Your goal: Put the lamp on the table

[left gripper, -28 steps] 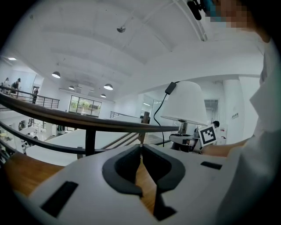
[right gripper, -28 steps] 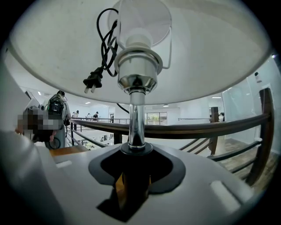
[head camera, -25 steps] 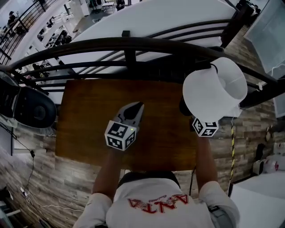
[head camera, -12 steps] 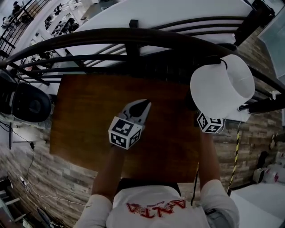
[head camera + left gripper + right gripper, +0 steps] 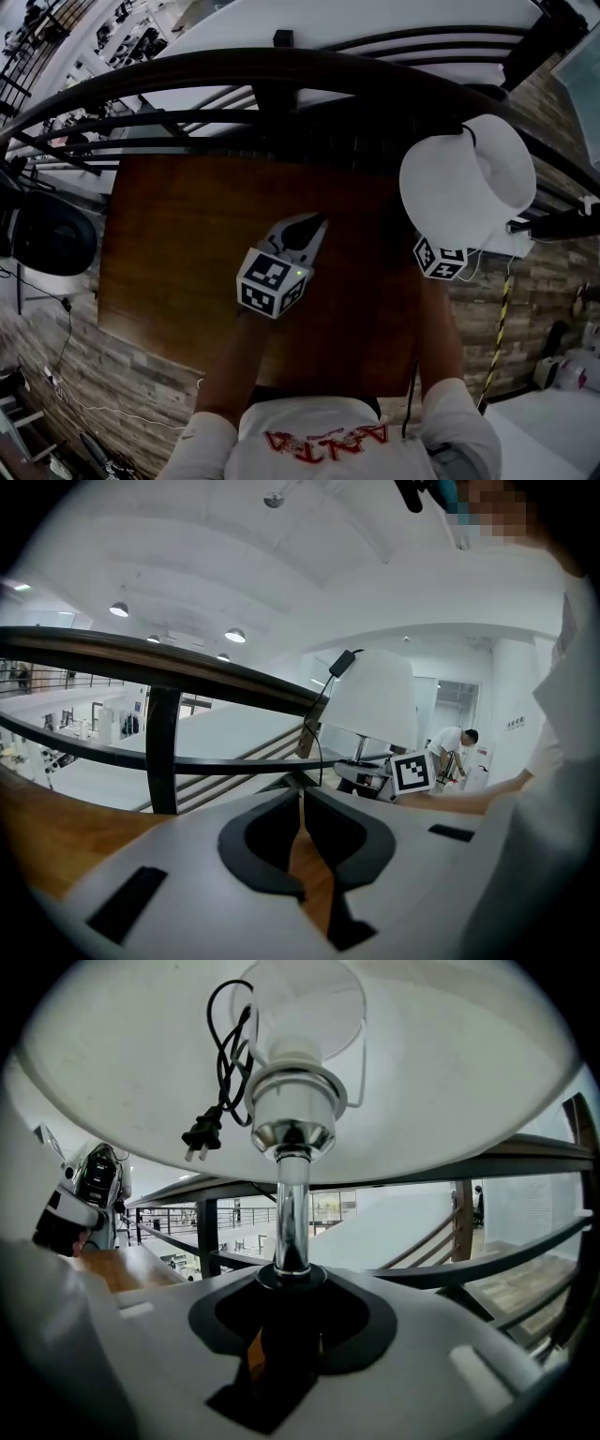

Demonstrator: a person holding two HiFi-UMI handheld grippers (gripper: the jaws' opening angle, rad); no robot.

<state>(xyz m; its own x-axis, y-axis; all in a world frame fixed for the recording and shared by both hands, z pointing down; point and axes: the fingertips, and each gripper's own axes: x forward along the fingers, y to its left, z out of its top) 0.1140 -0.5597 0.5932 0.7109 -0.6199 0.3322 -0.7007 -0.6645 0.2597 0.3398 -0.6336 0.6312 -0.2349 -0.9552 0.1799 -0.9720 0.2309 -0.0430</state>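
The lamp has a white shade (image 5: 469,183) and a chrome stem (image 5: 291,1213). My right gripper (image 5: 291,1283) is shut on the dark base of that stem and holds the lamp upright in the air. In the head view it hangs over the right edge of the brown wooden table (image 5: 178,244), above the right gripper's marker cube (image 5: 439,260). The lamp's black cord and plug (image 5: 211,1101) are looped up under the shade. My left gripper (image 5: 312,227) hovers over the middle of the table, shut and empty. The left gripper view shows the lamp (image 5: 370,705) off to its right.
A dark curved railing (image 5: 281,89) runs just behind the table's far edge. A black rounded object (image 5: 47,234) stands on the floor left of the table. A white box with a cable (image 5: 520,246) lies to the right. A person (image 5: 459,747) stands far off.
The left gripper has edged slightly right over the table. The lamp and right gripper keep about the same place at the table's right edge; the head view has shifted a little.
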